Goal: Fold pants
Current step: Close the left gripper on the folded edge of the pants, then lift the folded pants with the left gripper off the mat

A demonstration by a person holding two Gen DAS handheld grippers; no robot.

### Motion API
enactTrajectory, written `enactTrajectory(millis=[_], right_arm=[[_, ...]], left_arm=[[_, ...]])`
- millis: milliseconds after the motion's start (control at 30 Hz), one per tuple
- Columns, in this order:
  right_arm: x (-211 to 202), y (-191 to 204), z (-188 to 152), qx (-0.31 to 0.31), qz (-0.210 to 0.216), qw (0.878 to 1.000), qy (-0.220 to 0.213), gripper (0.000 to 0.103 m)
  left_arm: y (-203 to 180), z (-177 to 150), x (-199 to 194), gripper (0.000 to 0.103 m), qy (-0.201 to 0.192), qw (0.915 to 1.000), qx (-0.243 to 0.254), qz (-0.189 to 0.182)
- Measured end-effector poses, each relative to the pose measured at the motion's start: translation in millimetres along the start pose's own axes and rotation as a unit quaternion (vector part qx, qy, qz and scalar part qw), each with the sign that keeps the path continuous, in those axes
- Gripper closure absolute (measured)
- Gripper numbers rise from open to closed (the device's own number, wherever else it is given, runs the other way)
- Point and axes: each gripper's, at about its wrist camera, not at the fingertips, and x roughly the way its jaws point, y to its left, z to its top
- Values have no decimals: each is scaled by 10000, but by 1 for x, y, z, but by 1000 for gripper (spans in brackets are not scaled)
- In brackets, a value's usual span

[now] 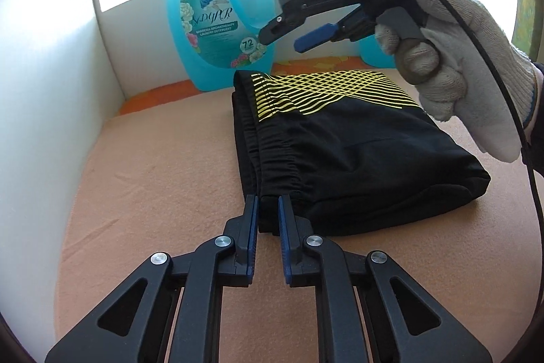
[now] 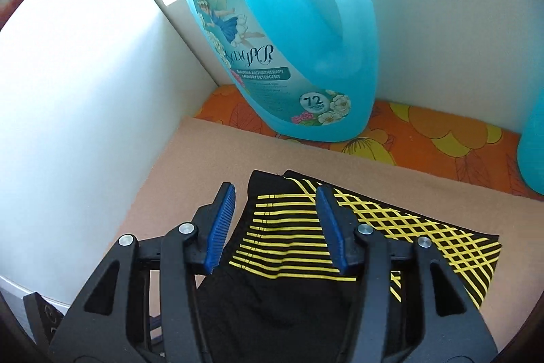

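Black pants (image 1: 346,155) with a yellow line pattern lie folded in a compact rectangle on the peach cloth; they also show in the right wrist view (image 2: 292,244). My left gripper (image 1: 268,204) sits at the near left corner of the fold, by the elastic waistband, jaws a little apart with nothing between them. My right gripper (image 2: 277,196) hovers open above the patterned far end of the pants, empty. In the left wrist view the right gripper (image 1: 285,34) is in the air above the pants, held by a gloved hand (image 1: 455,63).
A large blue detergent bottle (image 1: 217,19) stands at the back on an orange flowered cloth (image 2: 425,138); a second blue bottle (image 2: 533,152) is at the right. White walls (image 1: 51,91) close the left and back. A peach cloth (image 1: 153,176) covers the surface.
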Motion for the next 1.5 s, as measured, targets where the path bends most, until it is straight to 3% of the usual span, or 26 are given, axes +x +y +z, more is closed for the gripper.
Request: enactTrajectory(millis=[200,267,333,433,667,800,967,1067,1200,1300,1367,1433,1500], right_arm=[[-59,-34,-45,-242,-1005,9944,-201,51],[-72,-56,-64,-55,-1106,9937,-196,47],[-83,-86,-78,244,-1123,9932,-183,47],[-91,-123,-94,695,-1055,9919,-119,47],[-78,-173,-101,1562,-424,9868,-26,47],[-61,-178,-90,1659,-315,9856,-92,47],[-47,-176,-79,1638,-132,9863,-143,47],[-39,-174,-77,1682,111,9856,-145,47],[-33,-167,-74,1648,196,9858,-238,47],[-28,-167,-72,1751,263,9837,-308,49],[-26,-166,-72,1808,260,9826,-333,61],[-20,-164,-72,1855,278,9819,-268,80],[-20,-161,-73,1837,255,9823,-266,89]], left_arm=[[4,6,-14,90,-139,9999,-52,32],[7,14,-15,66,-153,9997,-179,-115],[10,21,-14,59,-154,9983,-411,-373],[11,28,-8,55,-6,9948,-737,-710],[19,12,3,45,540,9827,-1472,-983],[33,4,14,42,975,9637,-2198,-1160],[31,0,36,42,1434,9486,-2476,-1354],[29,1,39,38,1274,9502,-2523,-1309],[26,2,42,38,1063,9543,-2511,-1220],[24,1,44,63,880,9599,-2457,-1018],[29,-3,48,81,799,9541,-2663,-1111],[34,-6,51,86,693,9507,-2788,-1172],[34,-8,51,88,602,9527,-2745,-1156]])
